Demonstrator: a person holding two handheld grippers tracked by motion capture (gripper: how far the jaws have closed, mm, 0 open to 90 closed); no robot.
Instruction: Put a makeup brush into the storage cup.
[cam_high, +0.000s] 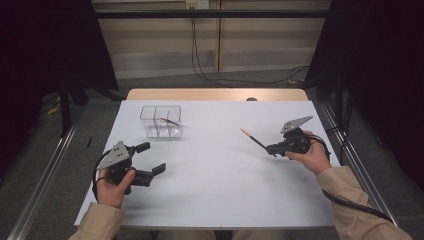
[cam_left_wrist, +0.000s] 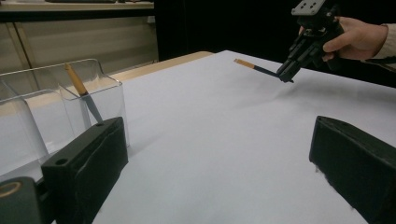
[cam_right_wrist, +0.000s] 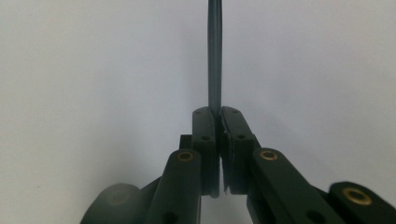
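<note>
My right gripper (cam_high: 272, 149) (cam_right_wrist: 217, 112) is shut on a thin dark pencil (cam_high: 253, 139) with an orange end; the pencil (cam_right_wrist: 214, 56) sticks out straight ahead of the jaws. In the left gripper view that right gripper (cam_left_wrist: 286, 74) hovers over the far right of the table, and the pencil (cam_left_wrist: 254, 66) points left from it. A second pencil (cam_high: 169, 121) (cam_left_wrist: 82, 91) leans inside a clear divided box (cam_high: 161, 121) (cam_left_wrist: 42, 121) at the back left. My left gripper (cam_high: 151, 158) (cam_left_wrist: 219, 163) rests at the front left, jaws wide apart with nothing between them.
A white sheet (cam_high: 215, 170) covers the table (cam_high: 217, 94), whose wooden far edge shows behind it. Black curtains hang on both sides. Cables (cam_high: 235, 77) trail on the floor beyond the table.
</note>
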